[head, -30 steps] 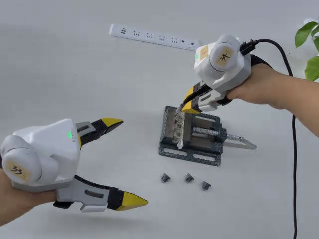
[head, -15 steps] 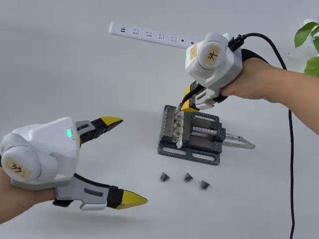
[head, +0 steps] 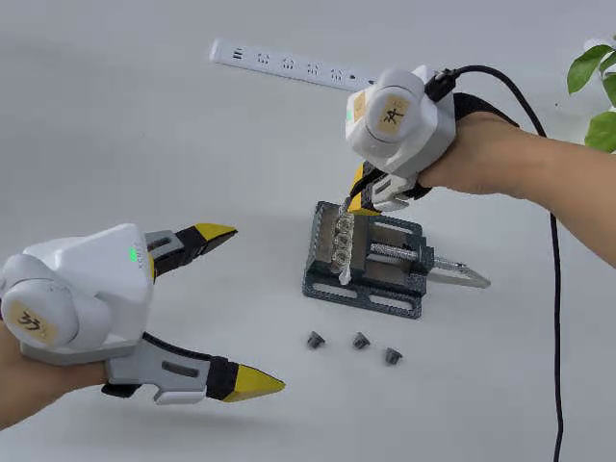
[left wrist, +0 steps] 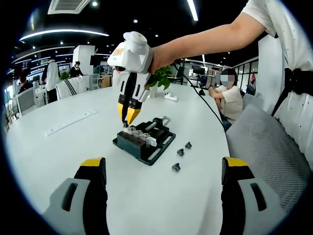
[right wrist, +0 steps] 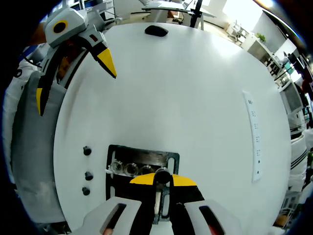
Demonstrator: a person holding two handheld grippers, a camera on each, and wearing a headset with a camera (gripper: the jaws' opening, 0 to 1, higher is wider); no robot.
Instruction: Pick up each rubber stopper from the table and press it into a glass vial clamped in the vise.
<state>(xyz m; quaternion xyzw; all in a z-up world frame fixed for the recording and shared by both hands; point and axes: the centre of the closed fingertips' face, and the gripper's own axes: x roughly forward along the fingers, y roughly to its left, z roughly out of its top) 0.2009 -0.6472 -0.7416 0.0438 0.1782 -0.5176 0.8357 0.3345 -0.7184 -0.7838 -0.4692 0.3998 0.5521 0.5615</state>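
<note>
Right gripper (head: 352,204) over vise (head: 385,279) mid-bench, fingers nearly closed on dark stopper (right wrist: 163,175), pinched by its sides above end vial of row; cannot tell if seated. Vials (head: 342,241) upright in vise. Left gripper (head: 254,308) hangs toward near-left of bench (head: 144,125), fingers wide apart, empty. Three loose stoppers (head: 361,340) on bench between vise and near edge. Stopper likely light, soft, grippy rubber: hold wide head, narrow end down. Vials thin glass, fragile: press straight down, gently.
</note>
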